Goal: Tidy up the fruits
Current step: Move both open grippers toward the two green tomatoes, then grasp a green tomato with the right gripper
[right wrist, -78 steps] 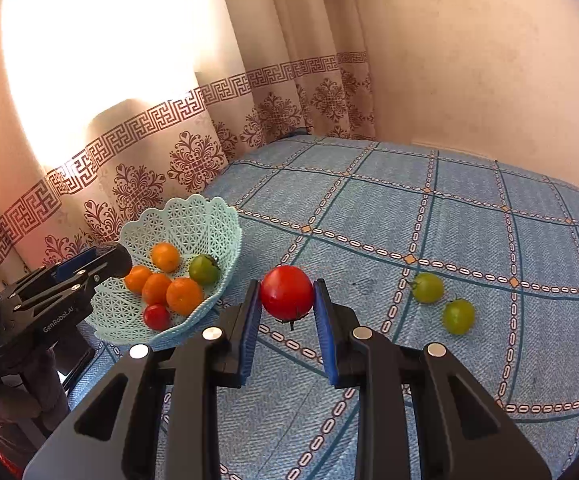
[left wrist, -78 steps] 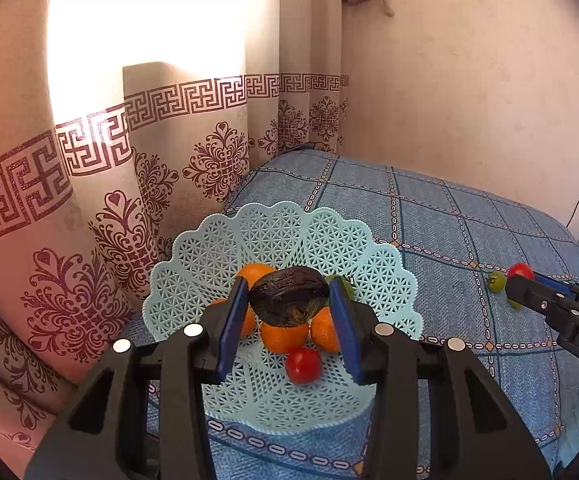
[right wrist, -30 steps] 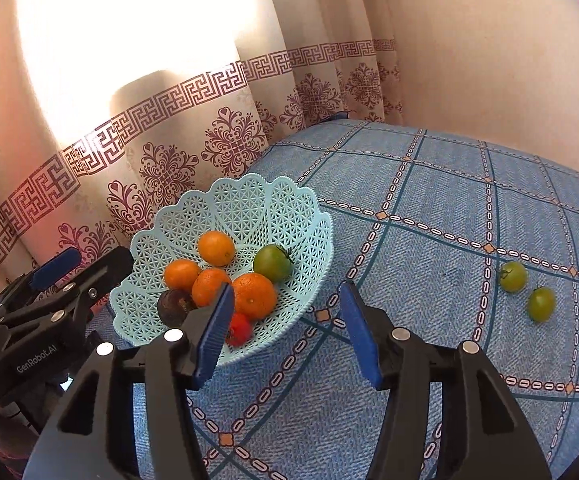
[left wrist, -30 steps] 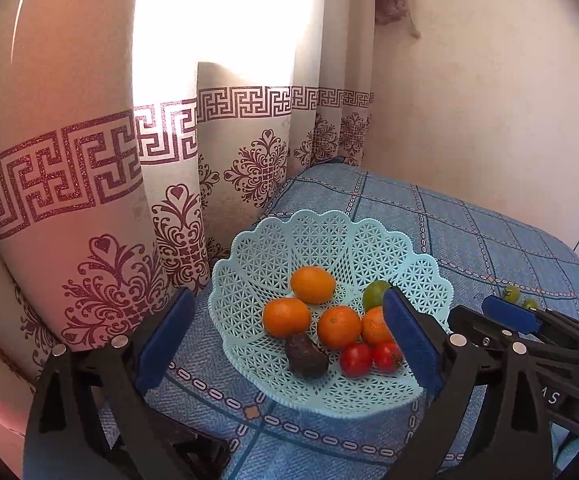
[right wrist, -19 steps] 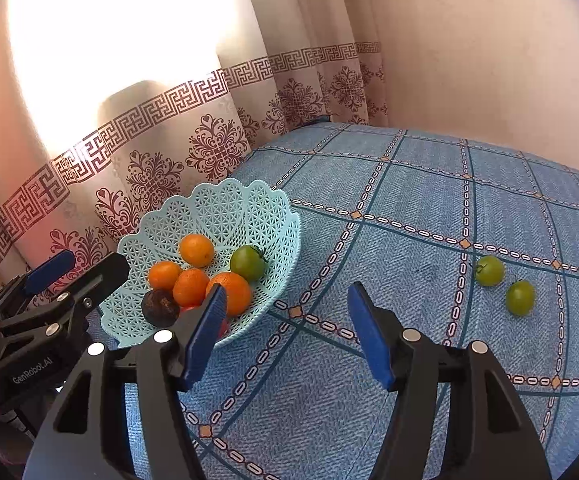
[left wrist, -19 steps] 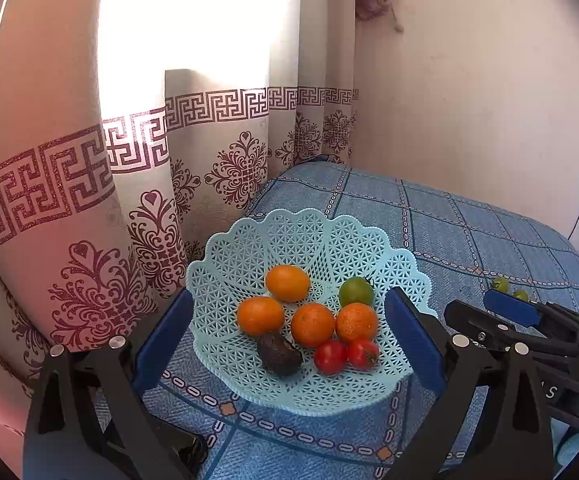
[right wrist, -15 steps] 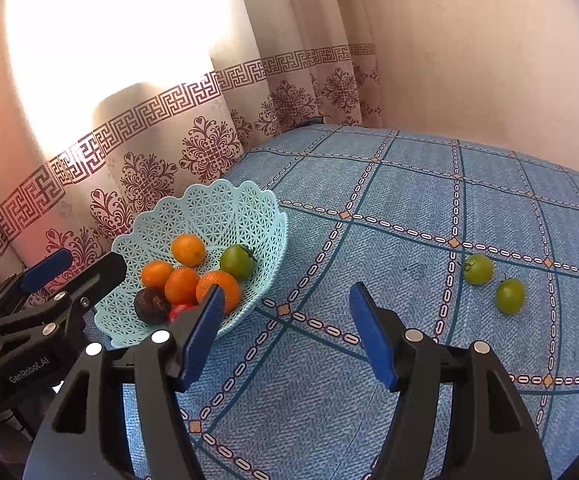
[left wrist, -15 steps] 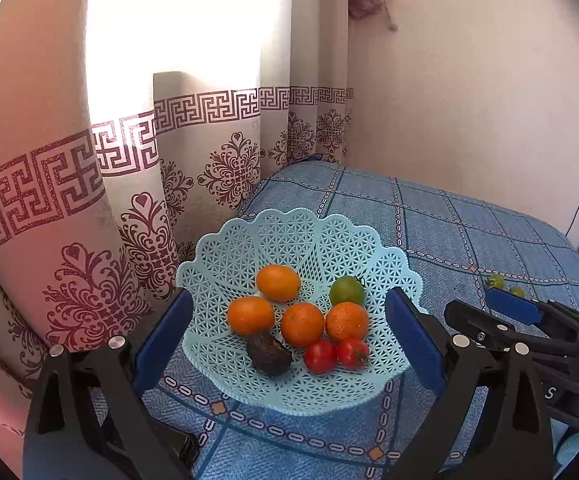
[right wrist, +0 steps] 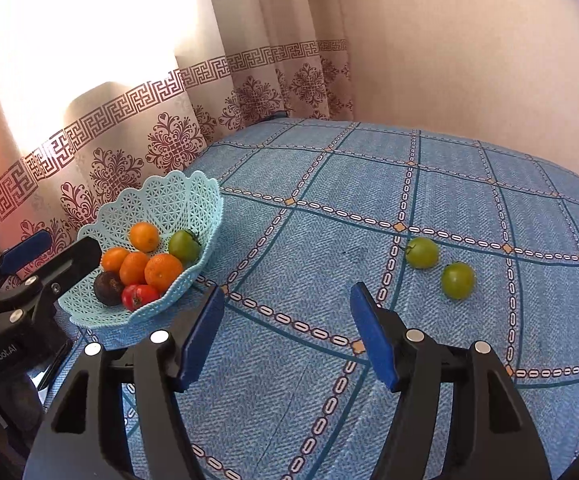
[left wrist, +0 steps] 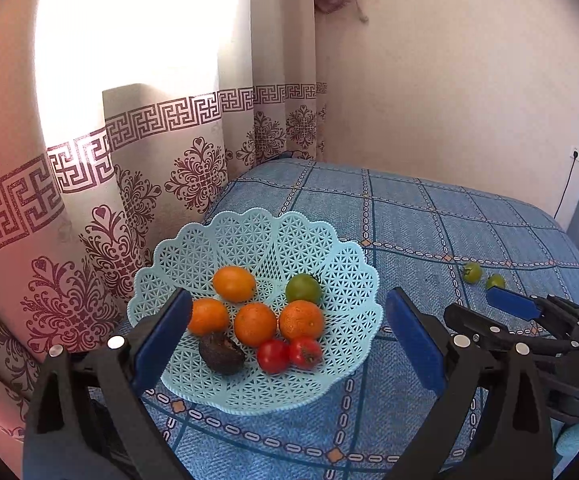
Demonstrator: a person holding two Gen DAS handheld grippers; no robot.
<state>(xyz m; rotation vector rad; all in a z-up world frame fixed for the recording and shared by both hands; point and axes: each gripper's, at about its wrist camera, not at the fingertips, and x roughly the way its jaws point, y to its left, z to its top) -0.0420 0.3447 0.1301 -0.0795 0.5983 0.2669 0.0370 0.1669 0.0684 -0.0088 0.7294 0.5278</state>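
Observation:
A pale blue lattice basket (left wrist: 341, 276) (right wrist: 177, 196) sits at the left edge of the blue checked cloth. Inside lie several oranges (left wrist: 255, 324), a green tomato (left wrist: 303, 288) (right wrist: 184, 245), two red tomatoes (left wrist: 289, 354) (right wrist: 139, 295) and a dark avocado (left wrist: 221, 353) (right wrist: 107, 287). Two green tomatoes (right wrist: 422, 252) (right wrist: 457, 280) lie on the cloth to the right, also small in the left wrist view (left wrist: 472, 271). My left gripper (left wrist: 287, 342) hangs open in front of the basket, holding nothing. My right gripper (right wrist: 287, 334) is open over bare cloth, short of the two green tomatoes.
A patterned curtain (left wrist: 137, 184) hangs close behind and left of the basket. A plain wall (right wrist: 469, 60) backs the cloth-covered surface (right wrist: 329, 184). The right gripper's body (left wrist: 529, 320) shows at the right of the left wrist view.
Both grippers let go of their fruit, the avocado and a red tomato, which now lie in the basket. Both have since drawn back, the right one swinging toward the two green tomatoes.

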